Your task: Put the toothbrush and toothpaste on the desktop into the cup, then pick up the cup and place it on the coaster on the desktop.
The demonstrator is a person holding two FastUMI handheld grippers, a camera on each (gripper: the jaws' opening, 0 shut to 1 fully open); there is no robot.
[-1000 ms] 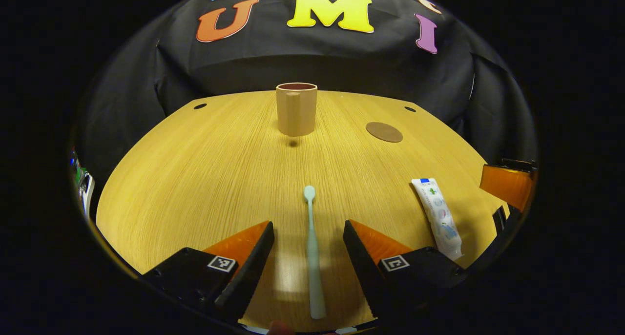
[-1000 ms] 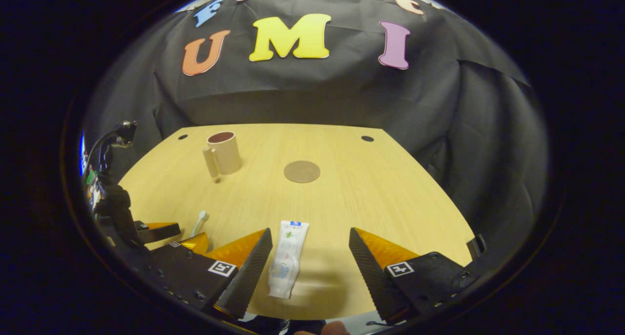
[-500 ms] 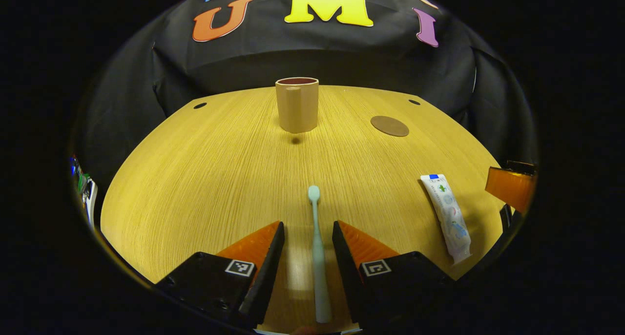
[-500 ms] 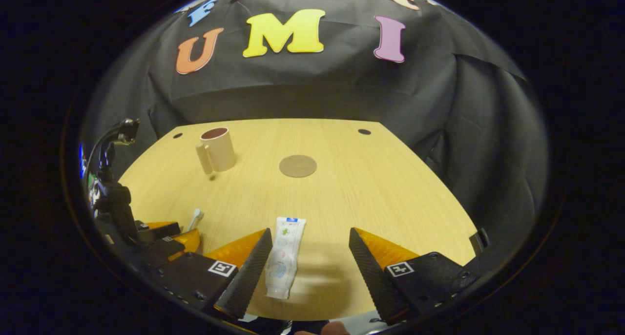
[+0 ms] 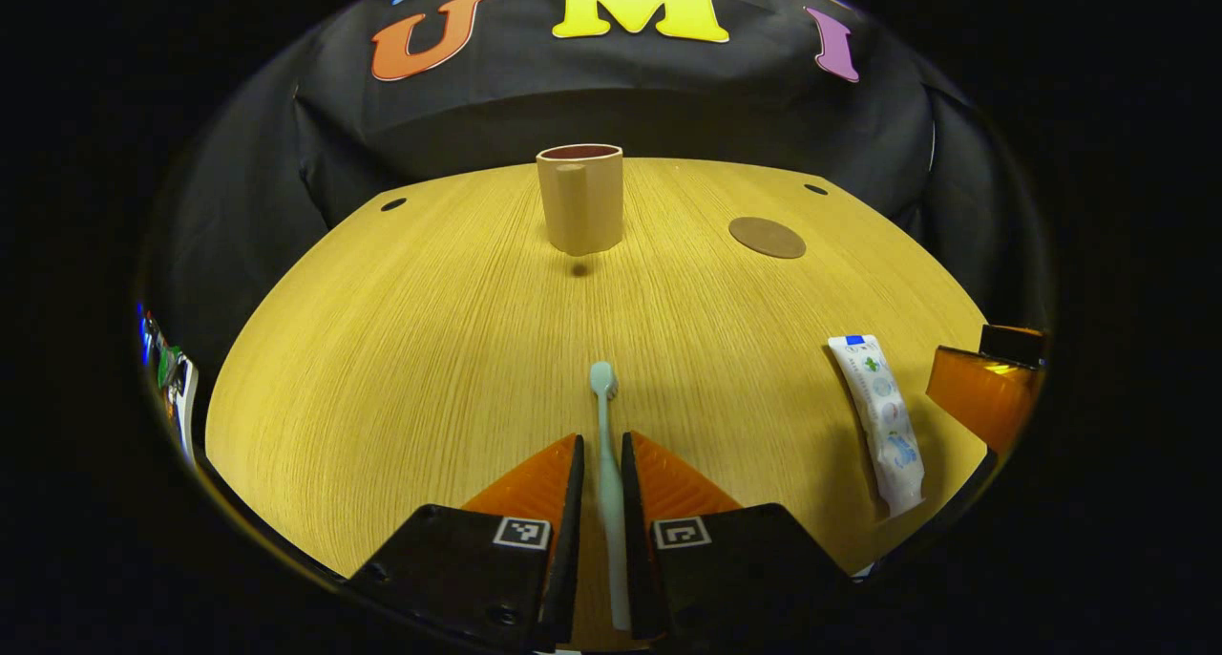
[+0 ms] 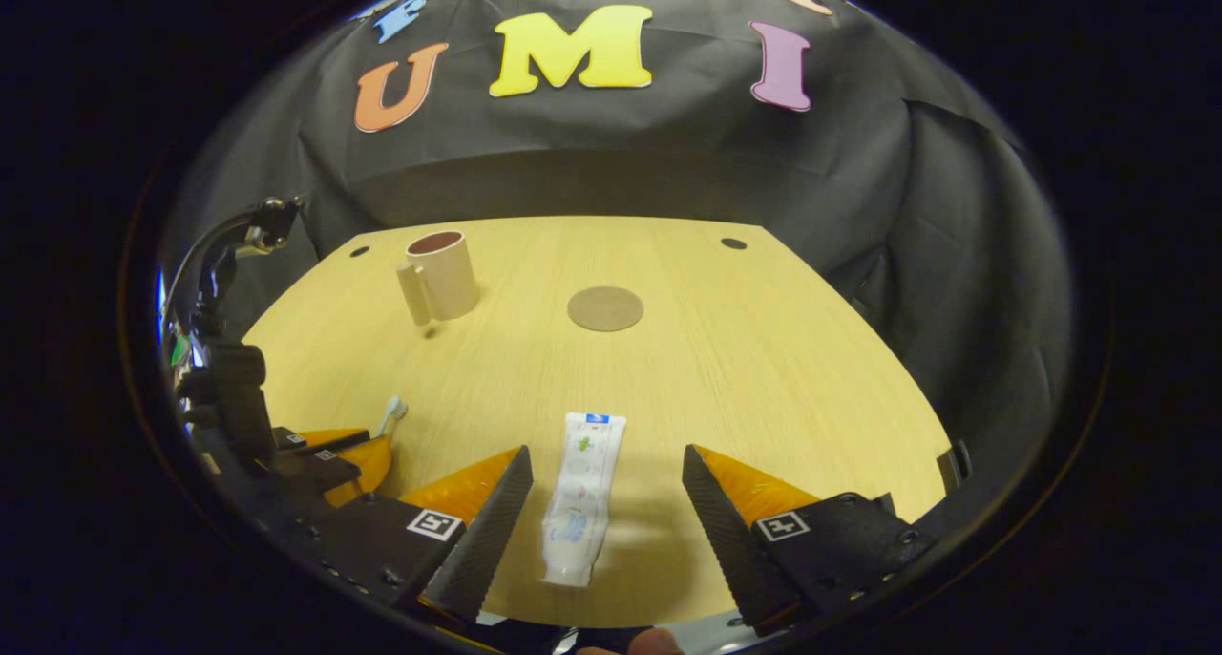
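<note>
At the near edge of the desktop (image 5: 401,349), the left gripper (image 5: 600,445) is clamped on the handle of the toothbrush (image 5: 603,416), whose long axis runs straight away from the gripper with the bristle head at the far end, pointing toward the cup (image 5: 579,200). In the right gripper view, the right gripper (image 6: 604,459) stands wide open astride the toothpaste (image 6: 582,497), which lies flat, lengthwise between the fingers without touching either, its blue-banded end farthest away. Beyond both lies bare wood up to the upright cup at far left, handle toward the near side, and the coaster (image 6: 604,308) set apart to its right, with two small holes (image 6: 733,243) near the far edge.
</note>
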